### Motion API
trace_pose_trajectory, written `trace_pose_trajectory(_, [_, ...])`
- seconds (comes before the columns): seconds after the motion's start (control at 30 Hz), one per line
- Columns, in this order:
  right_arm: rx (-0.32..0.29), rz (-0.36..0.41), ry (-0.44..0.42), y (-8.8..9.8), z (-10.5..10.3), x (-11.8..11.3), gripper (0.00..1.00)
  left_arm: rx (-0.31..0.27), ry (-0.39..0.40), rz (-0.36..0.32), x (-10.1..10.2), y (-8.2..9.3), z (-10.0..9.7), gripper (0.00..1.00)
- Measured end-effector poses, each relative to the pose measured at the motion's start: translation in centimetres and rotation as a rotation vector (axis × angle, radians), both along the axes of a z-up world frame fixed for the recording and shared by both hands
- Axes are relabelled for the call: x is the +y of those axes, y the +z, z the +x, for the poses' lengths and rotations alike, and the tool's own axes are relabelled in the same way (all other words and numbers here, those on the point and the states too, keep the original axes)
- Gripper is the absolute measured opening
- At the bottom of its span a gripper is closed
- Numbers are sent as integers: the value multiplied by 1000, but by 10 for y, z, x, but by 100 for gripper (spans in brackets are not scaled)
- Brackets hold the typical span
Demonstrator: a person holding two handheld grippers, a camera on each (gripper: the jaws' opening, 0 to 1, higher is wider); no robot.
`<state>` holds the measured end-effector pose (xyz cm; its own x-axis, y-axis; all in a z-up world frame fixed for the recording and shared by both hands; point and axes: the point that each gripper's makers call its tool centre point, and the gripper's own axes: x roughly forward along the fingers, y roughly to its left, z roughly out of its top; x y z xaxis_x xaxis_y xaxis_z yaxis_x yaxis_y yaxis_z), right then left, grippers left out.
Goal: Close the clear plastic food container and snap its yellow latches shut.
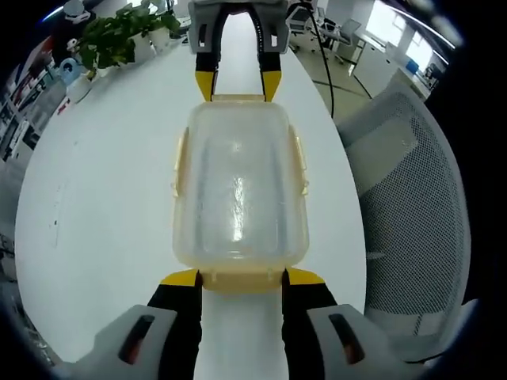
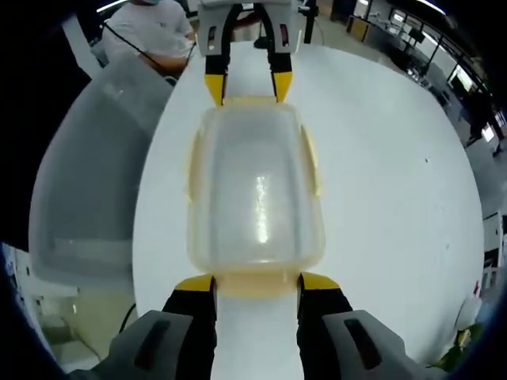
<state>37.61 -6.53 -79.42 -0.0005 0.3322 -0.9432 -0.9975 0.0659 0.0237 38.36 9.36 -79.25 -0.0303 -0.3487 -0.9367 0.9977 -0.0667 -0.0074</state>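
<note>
A clear plastic food container (image 1: 238, 190) with its lid on lies lengthwise on the white table (image 1: 103, 206). Pale yellow latches run along its long sides (image 1: 301, 162) and its ends. My left gripper (image 1: 242, 279) is open, its yellow-tipped jaws flanking the near end latch (image 1: 242, 281). My right gripper (image 1: 238, 83) stands at the container's far end, also open. In the right gripper view the same container (image 2: 255, 194) lies ahead, with my right gripper (image 2: 257, 283) straddling its near end latch (image 2: 257, 283) and my left gripper (image 2: 249, 85) at the far end.
A grey mesh office chair (image 1: 412, 198) stands close to the table's edge, also seen as the chair (image 2: 87, 190) in the right gripper view. A potted plant (image 1: 119, 36) and small items sit at the table's far corner. A person in a white shirt (image 2: 150, 28) sits beyond the table.
</note>
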Motion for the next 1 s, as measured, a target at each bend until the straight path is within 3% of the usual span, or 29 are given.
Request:
trace_pose_trajectory(0.57, [8,-14,-3,-6,-2,-8,38,8,3,-2,-7,-4,-3,38])
trace_pose_trajectory(1.0, [-7,-15,0,-8,-5,-9,38,-18,-3,16,-8,-4,-5,38])
